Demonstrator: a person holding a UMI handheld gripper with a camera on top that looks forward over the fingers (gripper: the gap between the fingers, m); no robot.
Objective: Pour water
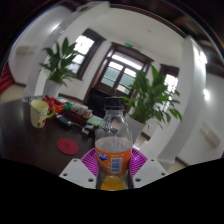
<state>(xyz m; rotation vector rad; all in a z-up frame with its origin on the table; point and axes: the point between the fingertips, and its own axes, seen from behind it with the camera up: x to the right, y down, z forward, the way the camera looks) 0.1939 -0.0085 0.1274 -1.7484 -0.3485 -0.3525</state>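
1. Claw grips a clear bottle of orange liquid, both pink pads pressing its sides.
2. Bottle stands upright between the fingers, cap on, above the dark table.
3. Left of the bottle lies a red coaster; farther left stands a pale cup.
4. Behind the bottle rises a leafy plant.

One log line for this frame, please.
hand-held gripper: shut on bottle | bottle: upright, capped, orange liquid | cup: beyond on table | pour: not started
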